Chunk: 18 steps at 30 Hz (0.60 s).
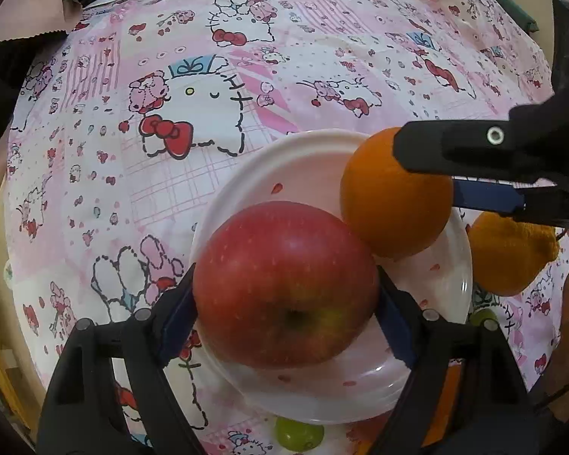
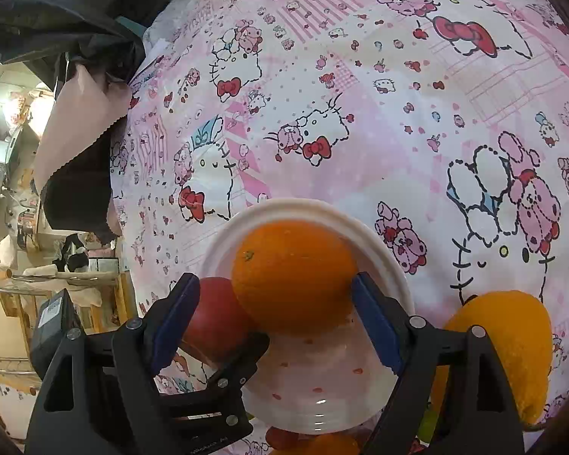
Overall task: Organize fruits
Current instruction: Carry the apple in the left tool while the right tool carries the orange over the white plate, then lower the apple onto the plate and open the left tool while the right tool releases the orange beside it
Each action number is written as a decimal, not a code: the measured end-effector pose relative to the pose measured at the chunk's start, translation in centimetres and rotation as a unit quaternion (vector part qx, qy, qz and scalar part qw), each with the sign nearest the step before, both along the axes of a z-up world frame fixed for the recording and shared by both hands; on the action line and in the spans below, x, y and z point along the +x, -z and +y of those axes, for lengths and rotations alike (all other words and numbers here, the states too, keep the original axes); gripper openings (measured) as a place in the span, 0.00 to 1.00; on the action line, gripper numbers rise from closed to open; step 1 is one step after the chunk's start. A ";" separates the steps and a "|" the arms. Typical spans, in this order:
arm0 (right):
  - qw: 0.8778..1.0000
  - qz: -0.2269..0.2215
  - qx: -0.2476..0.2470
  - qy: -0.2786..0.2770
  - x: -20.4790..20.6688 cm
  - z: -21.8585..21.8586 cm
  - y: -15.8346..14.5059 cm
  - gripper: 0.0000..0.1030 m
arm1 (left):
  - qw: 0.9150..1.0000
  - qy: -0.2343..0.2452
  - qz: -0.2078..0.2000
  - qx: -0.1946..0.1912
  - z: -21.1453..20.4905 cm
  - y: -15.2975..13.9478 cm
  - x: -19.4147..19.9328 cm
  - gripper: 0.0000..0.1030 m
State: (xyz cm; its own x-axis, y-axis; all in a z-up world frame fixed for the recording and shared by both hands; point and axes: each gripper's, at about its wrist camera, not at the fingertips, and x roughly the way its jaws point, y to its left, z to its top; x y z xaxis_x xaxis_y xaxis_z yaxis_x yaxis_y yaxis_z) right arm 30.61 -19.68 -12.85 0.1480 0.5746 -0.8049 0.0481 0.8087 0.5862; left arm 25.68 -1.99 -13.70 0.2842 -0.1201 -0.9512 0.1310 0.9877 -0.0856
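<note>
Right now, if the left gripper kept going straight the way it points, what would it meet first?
The red apple, already between the left gripper pads; beyond it, probably the white plate beneath.

Both wrist views are evenly and fairly brightly lit by soft, diffuse light, with no hard-edged shadows. The apple (image 1: pixel 284 284) carries a broad pale sheen toward 12 o'clock, suggesting light from above. Small specular glints mark the plate (image 1: pixel 462 284) rim at 3 o'clock in the left wrist view and near 6 o'clock on the plate (image 2: pixel 318 402) in the right wrist view. The orange (image 2: pixel 292 273) shows only a faint highlight. Fisheye distortion bows the tablecloth (image 1: pixel 208 113) into a dome, and a dark vignette closes the corners (strongest from 7 to 9 o'clock). Focus is sharp centrally; detail softens slightly at the edges. The background room at 9 o'clock in the right wrist view looks pale and washed out.
</note>
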 end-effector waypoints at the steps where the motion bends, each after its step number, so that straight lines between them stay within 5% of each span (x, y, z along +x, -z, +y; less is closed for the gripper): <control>1: 1.000 0.002 -0.002 0.000 -0.1 -0.1 0.0 0.82 | 1.000 -0.001 0.000 0.000 0.0 0.0 0.0 0.79; 11: 1.000 0.004 -0.006 0.005 -1.1 -0.9 -0.6 0.82 | 1.000 -0.006 0.018 -0.015 0.2 -0.1 -0.4 0.79; 15: 1.000 0.003 -0.006 0.006 -1.2 -1.0 -0.6 0.82 | 0.998 -0.012 -0.005 -0.055 0.7 -0.4 -0.1 0.78; 18: 1.000 0.004 -0.002 0.009 -1.3 -1.2 -0.7 0.82 | 0.998 -0.028 -0.022 -0.043 0.6 -1.0 0.8 0.79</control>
